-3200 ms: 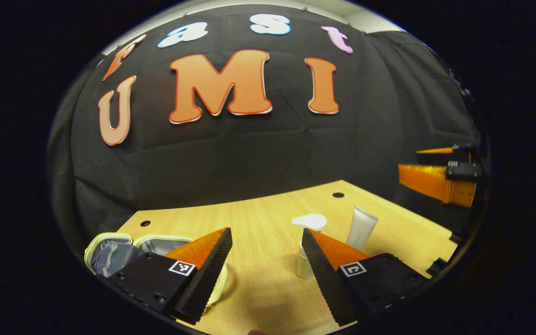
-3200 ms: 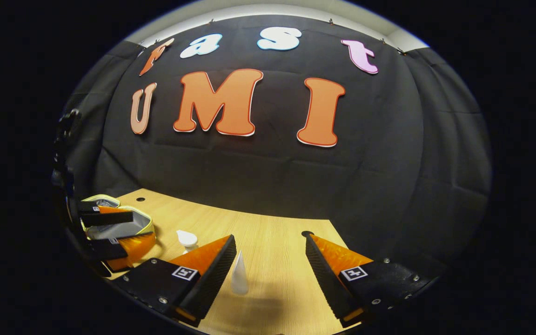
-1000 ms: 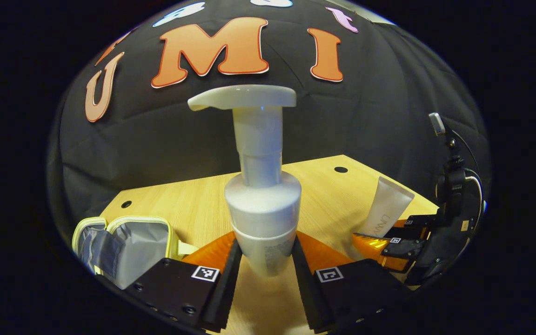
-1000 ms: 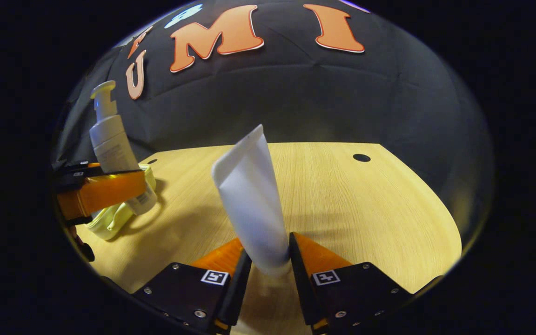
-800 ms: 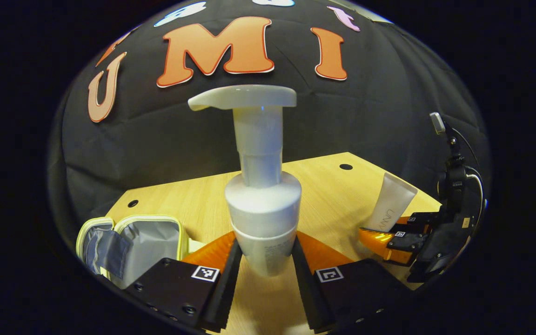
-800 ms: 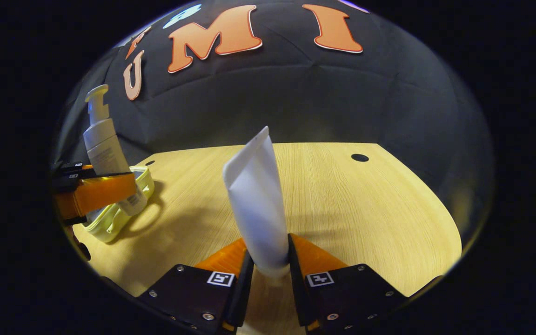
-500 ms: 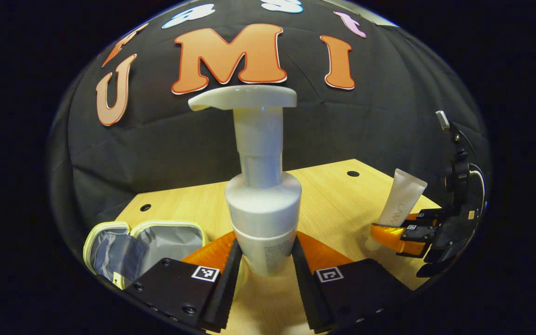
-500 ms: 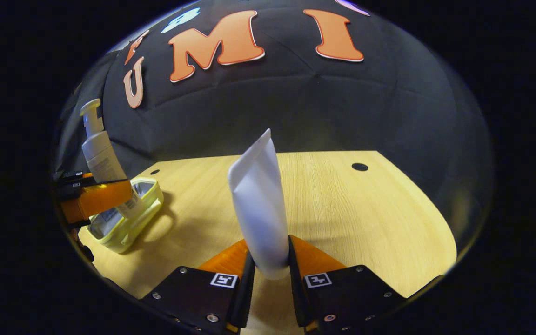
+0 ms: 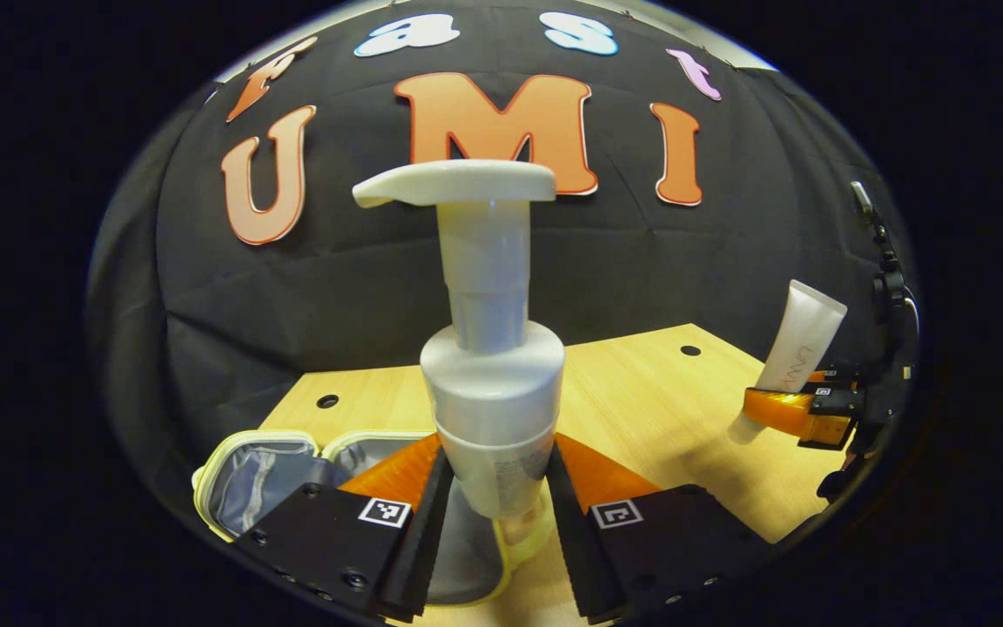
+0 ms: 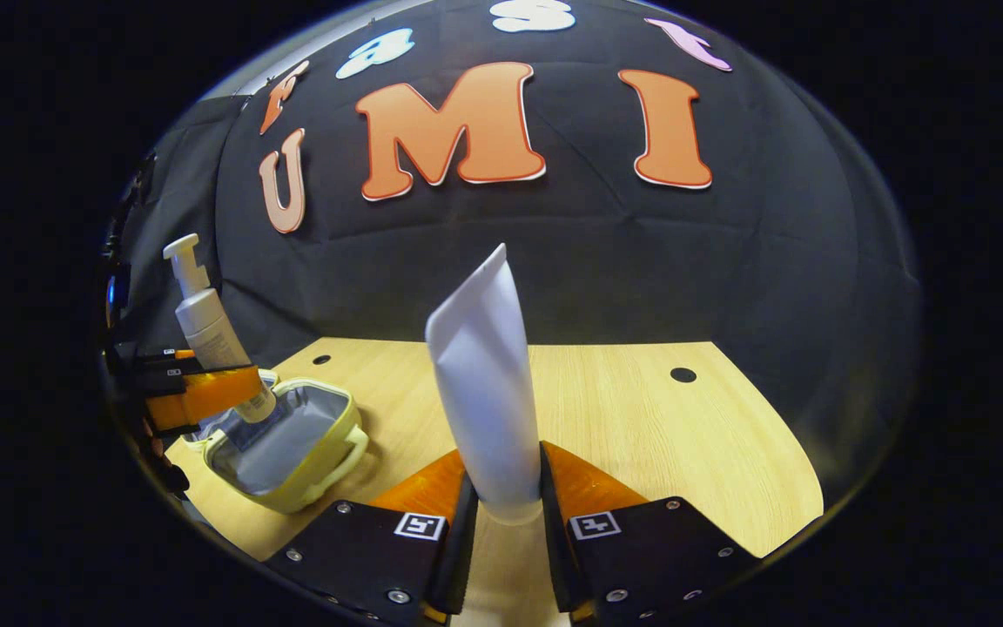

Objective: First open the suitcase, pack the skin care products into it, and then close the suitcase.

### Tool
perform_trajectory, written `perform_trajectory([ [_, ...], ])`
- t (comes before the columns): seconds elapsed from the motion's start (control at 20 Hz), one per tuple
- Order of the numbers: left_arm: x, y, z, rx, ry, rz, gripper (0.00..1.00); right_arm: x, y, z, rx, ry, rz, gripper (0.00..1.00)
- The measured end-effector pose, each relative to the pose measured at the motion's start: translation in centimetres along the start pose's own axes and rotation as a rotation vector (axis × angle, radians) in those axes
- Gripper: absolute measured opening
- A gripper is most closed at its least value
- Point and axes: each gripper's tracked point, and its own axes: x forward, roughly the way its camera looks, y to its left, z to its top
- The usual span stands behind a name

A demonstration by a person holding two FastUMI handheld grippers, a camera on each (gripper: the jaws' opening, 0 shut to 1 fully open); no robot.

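Observation:
My left gripper is shut on a white pump bottle, held upright above the near half of the small open pale-yellow suitcase, whose grey lining shows. In the right gripper view that pump bottle hangs over the suitcase at the left, clamped in the left gripper. My right gripper is shut on a white squeeze tube, upright, cap end down, above the wooden table. In the left gripper view the tube and the right gripper sit at the far right.
The wooden table has small round holes near its back edge, one at the right and one at the left. The black cloth wall rises close behind the table. Bare tabletop lies between the suitcase and the tube.
Both grippers, open above the products 3.2 s ago, closed on them. Over the last second the left carried the pump bottle over the open suitcase; the right lifted the tube.

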Motion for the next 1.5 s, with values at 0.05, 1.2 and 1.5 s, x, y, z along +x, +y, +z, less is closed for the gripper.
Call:
perform_trajectory([
  [0.05,-0.5,1.0,0.2,-0.002,-0.004,0.005,0.62,-0.5,0.6,0.3,-0.004,0.002,0.003,0.38],
  [1.2,-1.6,14.8,-7.6,-0.074,0.242,-0.168,0.61,-1.2,19.0,2.9,0.106,0.033,0.030,0.38],
  [1.5,-1.2,14.9,-9.7,-0.073,0.356,-0.196,0.61,-0.8,21.3,0.9,0.122,0.089,0.048,0.38],
])
